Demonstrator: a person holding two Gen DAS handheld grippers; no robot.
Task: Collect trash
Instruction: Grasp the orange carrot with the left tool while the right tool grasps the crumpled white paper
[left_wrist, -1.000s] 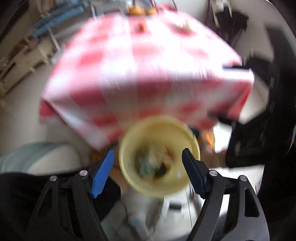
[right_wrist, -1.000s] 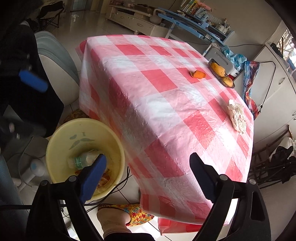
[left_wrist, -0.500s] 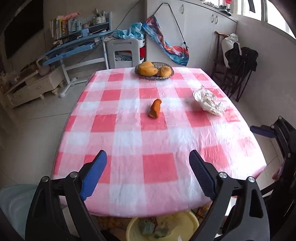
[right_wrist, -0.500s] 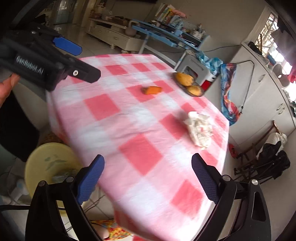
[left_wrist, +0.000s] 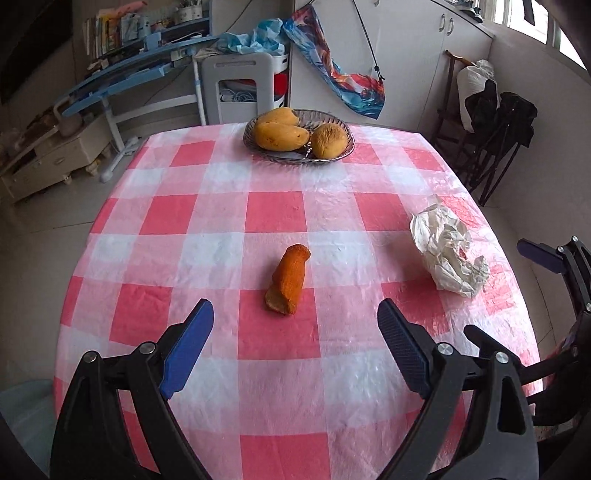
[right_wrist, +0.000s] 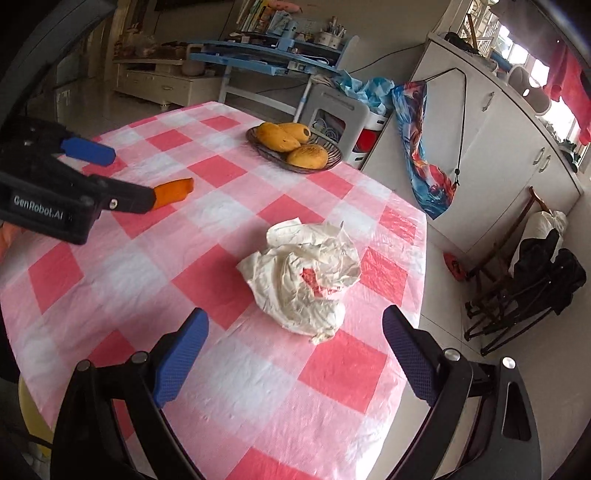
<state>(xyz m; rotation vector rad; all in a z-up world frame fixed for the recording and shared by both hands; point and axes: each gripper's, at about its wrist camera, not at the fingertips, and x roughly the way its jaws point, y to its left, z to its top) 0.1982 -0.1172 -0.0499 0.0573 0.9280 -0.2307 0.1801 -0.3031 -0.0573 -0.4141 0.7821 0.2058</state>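
Observation:
An orange peel piece (left_wrist: 289, 278) lies mid-table on the red-and-white checked cloth (left_wrist: 277, 214). My left gripper (left_wrist: 295, 332) is open and empty just short of it. A crumpled white paper wad (right_wrist: 304, 275) lies near the table's right edge; it also shows in the left wrist view (left_wrist: 448, 247). My right gripper (right_wrist: 295, 347) is open and empty just short of the wad. The peel (right_wrist: 173, 190) shows partly behind the left gripper in the right wrist view. The yellow trash bucket (right_wrist: 31, 417) peeks out below the table's near edge.
A wire basket of mangoes (left_wrist: 298, 136) stands at the table's far side, also seen in the right wrist view (right_wrist: 293, 146). Folded black chairs (right_wrist: 524, 280) stand to the right, a white stool (left_wrist: 240, 88) and blue desk (left_wrist: 136, 70) behind.
Both grippers rose from the yellow bucket beside the table and moved over the tabletop, the left toward the peel, the right toward the paper wad. Both stayed open.

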